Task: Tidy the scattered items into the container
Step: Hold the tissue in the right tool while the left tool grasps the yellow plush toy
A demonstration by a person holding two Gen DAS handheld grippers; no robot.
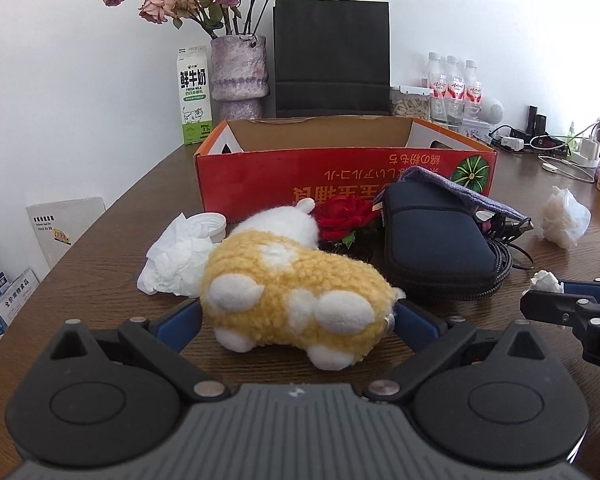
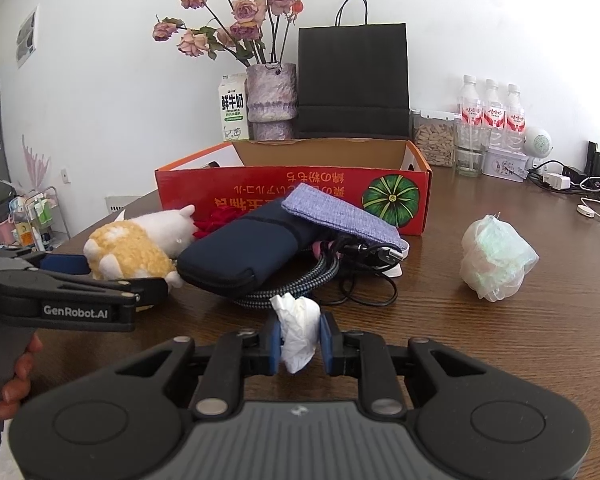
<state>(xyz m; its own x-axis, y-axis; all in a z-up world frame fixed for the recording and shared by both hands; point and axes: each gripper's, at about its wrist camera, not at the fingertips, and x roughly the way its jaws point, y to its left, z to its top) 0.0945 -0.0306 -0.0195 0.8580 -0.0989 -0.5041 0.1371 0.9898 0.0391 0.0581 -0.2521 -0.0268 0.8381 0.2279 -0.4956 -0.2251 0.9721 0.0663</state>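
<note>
Fingers of my right gripper [image 2: 300, 338] are pinching a small crumpled white tissue wad [image 2: 298, 330]. My left gripper [image 1: 298, 314] is spreading wide around the fluffy yellow-and-white plush animal [image 1: 296, 294], its long axis running away from me toward the open red cardboard box [image 1: 340, 184] just beyond.
</note>
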